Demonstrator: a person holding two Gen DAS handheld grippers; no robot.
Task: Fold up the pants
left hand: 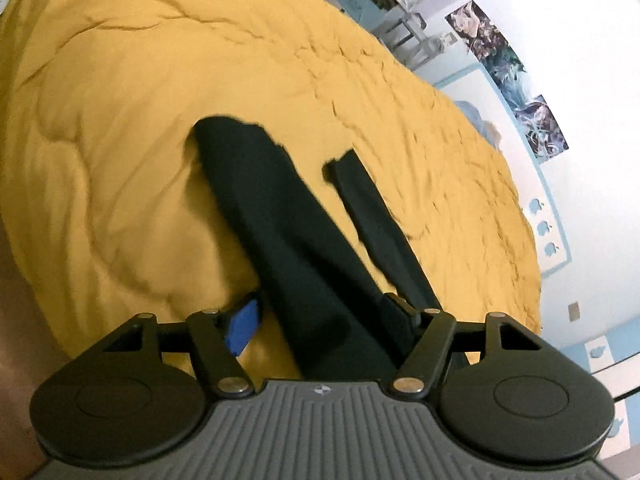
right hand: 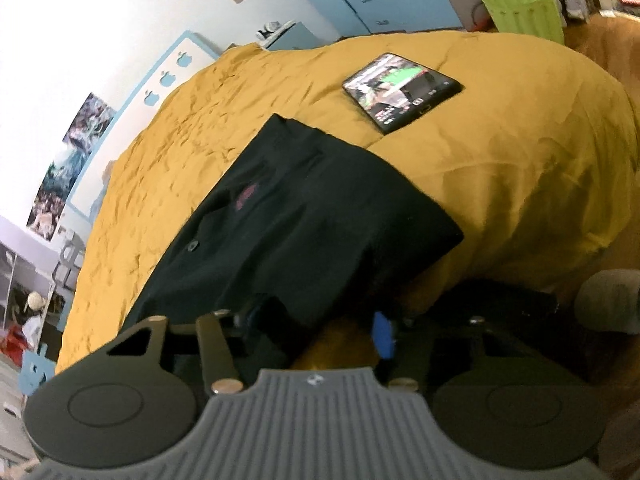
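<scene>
Right now your left tool [left hand: 320, 320] and right tool [right hand: 316, 320] both gape around the pants [left hand: 288, 216], which run lengthwise away up the bed [left hand: 120, 120].

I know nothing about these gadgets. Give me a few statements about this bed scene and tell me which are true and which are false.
1. The black pants lie on a mustard-yellow bedspread. True.
2. A phone with its screen lit rests on the pants. False: it lies on the bedspread beside them, apart.
3. In the left wrist view, the two pant legs lie apart at their far ends. True.
4. A red bin stands beyond the bed. False: the ribbed bin is light green.
5. The left gripper has pants fabric running between its fingers. True.
</scene>
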